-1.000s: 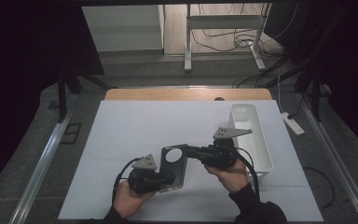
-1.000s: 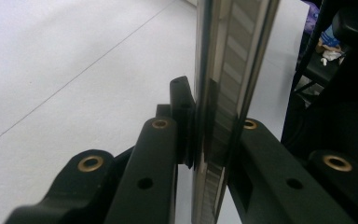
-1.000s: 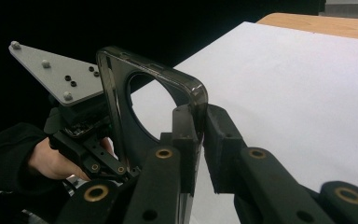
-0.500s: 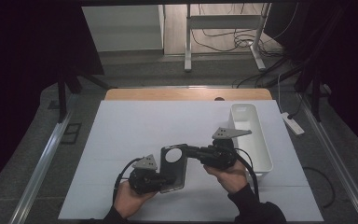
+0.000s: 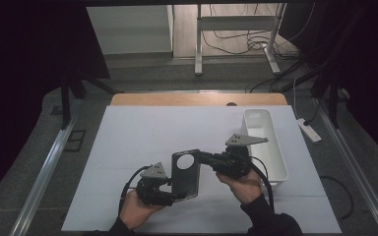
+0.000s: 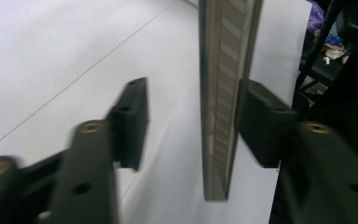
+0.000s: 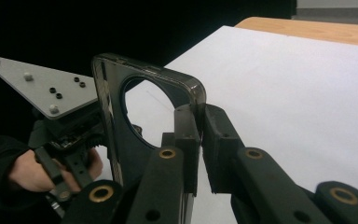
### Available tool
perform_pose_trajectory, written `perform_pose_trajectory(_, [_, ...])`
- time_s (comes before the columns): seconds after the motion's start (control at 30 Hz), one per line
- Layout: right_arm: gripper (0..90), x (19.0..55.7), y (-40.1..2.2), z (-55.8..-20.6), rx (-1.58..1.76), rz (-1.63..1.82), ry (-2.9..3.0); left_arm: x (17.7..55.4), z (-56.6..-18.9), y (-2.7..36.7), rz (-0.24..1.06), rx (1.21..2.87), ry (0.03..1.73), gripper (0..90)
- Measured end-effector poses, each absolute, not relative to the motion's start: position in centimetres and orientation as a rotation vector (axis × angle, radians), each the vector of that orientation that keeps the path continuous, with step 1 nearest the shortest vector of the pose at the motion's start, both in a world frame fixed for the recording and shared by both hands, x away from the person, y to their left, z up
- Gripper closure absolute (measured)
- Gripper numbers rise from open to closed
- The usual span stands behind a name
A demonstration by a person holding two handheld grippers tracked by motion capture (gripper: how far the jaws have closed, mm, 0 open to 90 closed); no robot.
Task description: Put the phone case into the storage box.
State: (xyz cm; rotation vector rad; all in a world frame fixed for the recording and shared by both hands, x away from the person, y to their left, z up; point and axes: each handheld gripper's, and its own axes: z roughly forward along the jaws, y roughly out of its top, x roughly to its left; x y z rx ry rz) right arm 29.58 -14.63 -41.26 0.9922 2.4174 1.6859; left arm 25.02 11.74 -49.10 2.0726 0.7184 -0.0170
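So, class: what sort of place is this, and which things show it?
Probably a lab recording bench: a white-covered table, a handheld tool with a trailing cable, dark curtains, and loose cables on the floor.

The left gripper has just been opening its jaws: they now stand apart around the phone case, one pad clear of its edge.

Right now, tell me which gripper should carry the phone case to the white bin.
Right. The right gripper is clamped on the case's top edge and sits beside the bin. The left gripper has just been opening; the case stands between its pads, one side clear of it.
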Motion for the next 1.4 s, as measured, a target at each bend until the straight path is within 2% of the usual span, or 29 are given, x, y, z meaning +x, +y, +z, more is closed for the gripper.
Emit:
perform_pose_trajectory(0.13, [84.8,29.4,-14.8,-41.0,0.981,1.655,2.389,25.0,-48.9,12.0,-0.004,2.072,0.732,23.9])
perform_pose_trajectory(0.33, [85.2,29.3,-15.2,-40.4,0.982,1.598,2.346,24.8,-48.6,13.1,0.018,2.062,0.759,10.2])
perform_pose_trajectory(0.57, [88.9,29.4,-15.5,-40.4,0.991,1.566,2.322,24.5,-48.4,14.4,0.023,2.055,0.780,8.6])
perform_pose_trajectory(0.8, [89.1,29.5,-15.6,-40.6,1.014,1.557,2.319,24.4,-48.4,14.4,0.023,2.054,0.778,8.9])
perform_pose_trajectory(1.4, [89.1,29.4,-15.9,-40.2,1.006,1.558,2.286,24.2,-48.8,14.8,0.034,2.071,0.755,2.4])
